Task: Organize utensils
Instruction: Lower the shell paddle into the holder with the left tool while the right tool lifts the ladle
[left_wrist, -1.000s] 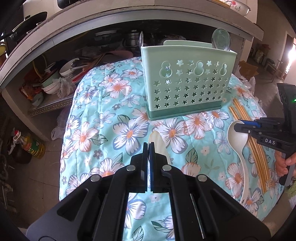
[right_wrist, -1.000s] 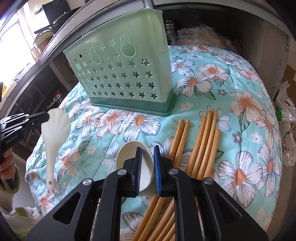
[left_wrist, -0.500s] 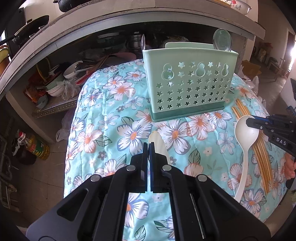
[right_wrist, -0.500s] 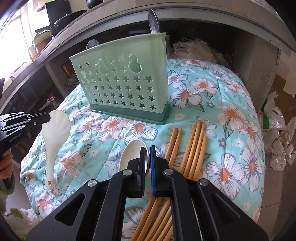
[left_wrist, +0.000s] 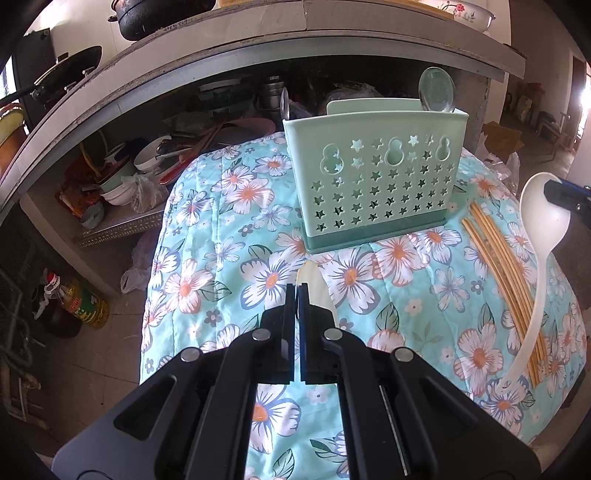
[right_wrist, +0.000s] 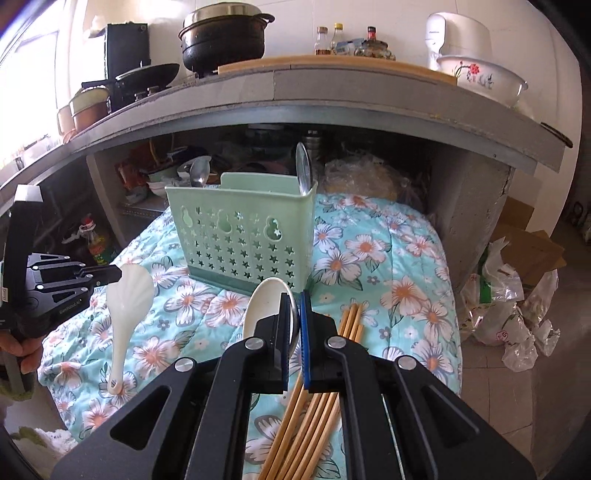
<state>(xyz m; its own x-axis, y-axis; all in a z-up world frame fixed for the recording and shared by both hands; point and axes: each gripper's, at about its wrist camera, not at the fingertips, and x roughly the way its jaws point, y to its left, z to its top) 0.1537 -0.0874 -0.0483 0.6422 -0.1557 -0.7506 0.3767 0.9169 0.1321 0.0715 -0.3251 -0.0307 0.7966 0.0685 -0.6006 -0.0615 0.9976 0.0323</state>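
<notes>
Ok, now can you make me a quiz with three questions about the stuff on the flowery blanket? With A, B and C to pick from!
1. Where are the chopsticks?
A. on the floor
B. lying on the flowery cloth
C. up on the shelf

2. What colour is the utensil holder?
A. green
B. red
C. black

3. What is the right gripper doing?
A. standing wide open
B. shut on the white spoon
C. shut on a chopstick

Answers:
1 B, they lie flat side by side on the cloth.
2 A, its star-holed wall is pale green.
3 B, the spoon's bowl sits pinched between the closed fingers.
</notes>
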